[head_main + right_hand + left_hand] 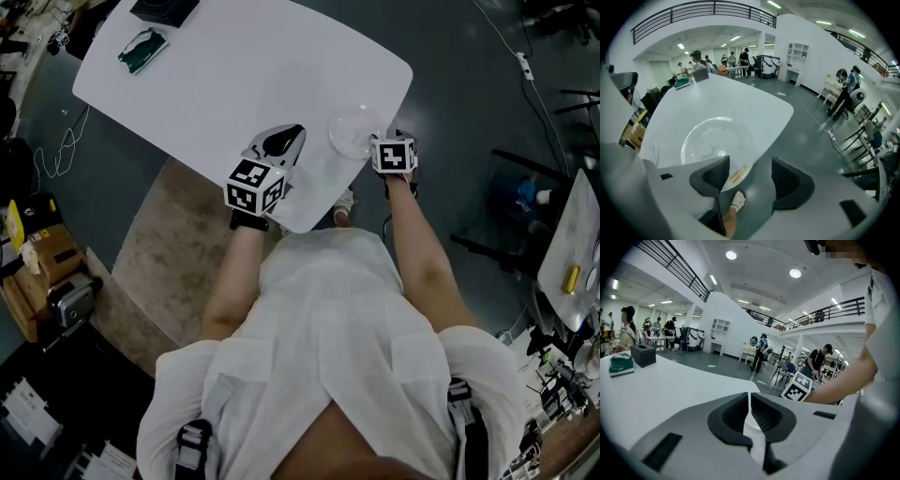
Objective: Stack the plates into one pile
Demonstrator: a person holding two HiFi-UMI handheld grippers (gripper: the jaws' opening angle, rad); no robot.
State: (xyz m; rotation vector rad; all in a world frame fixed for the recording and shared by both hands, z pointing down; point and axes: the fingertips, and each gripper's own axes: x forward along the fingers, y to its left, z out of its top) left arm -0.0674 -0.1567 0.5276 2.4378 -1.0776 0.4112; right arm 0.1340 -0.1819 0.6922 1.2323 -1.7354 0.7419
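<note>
Likely slick and fragile, the plate (pixel 712 143) is best pinched at its near rim by the wide-spread, empty right gripper (pixel 750 176); the left gripper (pixel 750 414) is closed on nothing.

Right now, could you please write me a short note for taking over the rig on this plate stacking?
Left gripper: jaws shut, nothing between them, low over the table.
Right gripper: jaws open, empty, at the table's near edge.
Clear plate: lies by that edge, its rim just ahead of one right jaw. One plate or a finished pile, I cannot tell.
Left to do: no other plate shows; a black box and a green item lie at the far end.
</note>
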